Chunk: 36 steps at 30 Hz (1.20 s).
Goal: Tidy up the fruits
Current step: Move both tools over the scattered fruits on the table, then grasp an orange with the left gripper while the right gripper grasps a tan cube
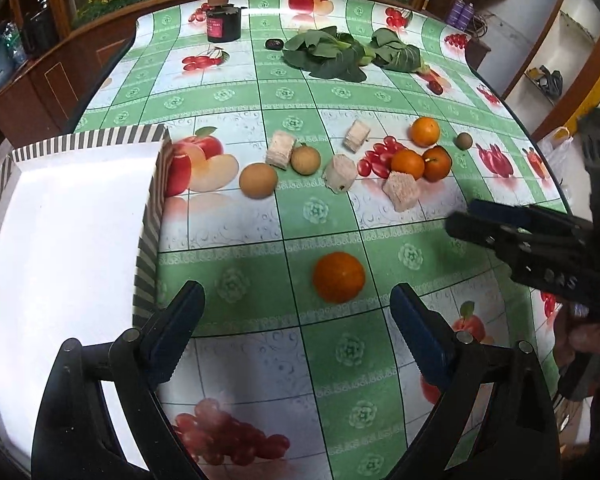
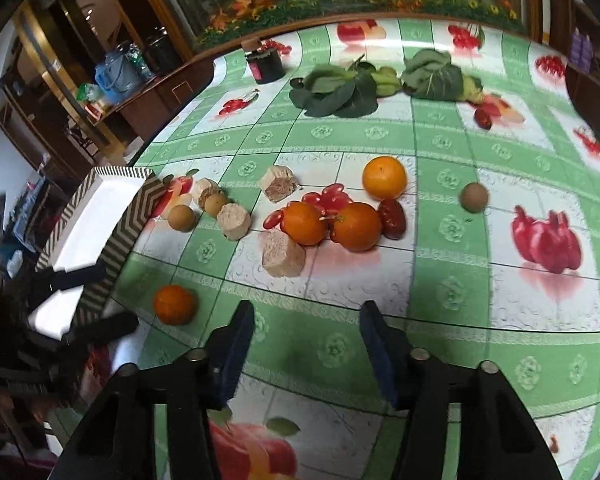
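A lone orange [image 1: 339, 277] lies on the fruit-print tablecloth just beyond the tips of my left gripper [image 1: 296, 300], which stands open and empty; it is the same lone orange [image 2: 175, 305] in the right wrist view. Farther back sit three oranges [image 2: 356, 226], brown round fruits [image 1: 258, 180] and a red date [image 2: 392, 212]. A striped box [image 1: 152, 216] with a white inside stands at the left. My right gripper [image 2: 308, 312] hovers open over bare cloth with nothing between its fingers. It shows as dark fingers [image 1: 472, 220] at the right of the left wrist view.
Several pale cake blocks [image 1: 340, 173] lie among the fruit. Leafy greens [image 1: 328, 54] and a black jar [image 1: 223, 24] sit at the far side. A small brown fruit [image 2: 474, 197] lies alone to the right. The table's edge [image 1: 540, 152] curves past on the right.
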Each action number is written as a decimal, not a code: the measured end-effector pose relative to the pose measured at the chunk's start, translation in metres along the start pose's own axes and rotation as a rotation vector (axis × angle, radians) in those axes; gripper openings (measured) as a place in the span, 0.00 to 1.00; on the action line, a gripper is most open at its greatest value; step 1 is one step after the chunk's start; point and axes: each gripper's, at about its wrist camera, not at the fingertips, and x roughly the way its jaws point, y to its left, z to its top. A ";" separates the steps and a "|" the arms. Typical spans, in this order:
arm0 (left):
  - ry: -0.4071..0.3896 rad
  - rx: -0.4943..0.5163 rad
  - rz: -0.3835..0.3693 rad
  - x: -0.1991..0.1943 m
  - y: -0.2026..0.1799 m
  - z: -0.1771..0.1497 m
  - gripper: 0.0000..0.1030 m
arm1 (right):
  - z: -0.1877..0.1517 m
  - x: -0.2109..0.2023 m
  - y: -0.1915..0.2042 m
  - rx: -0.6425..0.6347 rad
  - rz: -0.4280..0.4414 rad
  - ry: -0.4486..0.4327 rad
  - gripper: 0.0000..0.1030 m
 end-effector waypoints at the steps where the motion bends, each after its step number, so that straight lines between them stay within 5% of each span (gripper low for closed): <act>1: 0.001 0.000 0.003 0.001 0.000 -0.001 0.92 | 0.002 0.003 0.002 -0.007 0.000 0.003 0.49; 14: 0.021 -0.005 0.004 0.023 -0.011 0.007 0.92 | 0.032 0.049 0.021 -0.105 0.013 0.069 0.26; 17: 0.030 0.002 -0.010 0.029 -0.014 0.008 0.75 | 0.033 0.047 0.017 -0.114 -0.001 0.076 0.26; 19: 0.056 0.011 -0.022 0.036 -0.016 0.007 0.53 | 0.032 0.043 0.011 -0.099 0.009 0.070 0.25; 23: 0.058 0.037 -0.039 0.038 -0.020 0.008 0.31 | 0.030 0.031 0.003 -0.077 0.011 0.058 0.25; 36: 0.046 -0.032 -0.037 0.000 0.006 0.015 0.30 | 0.022 -0.004 0.014 -0.009 0.074 -0.001 0.25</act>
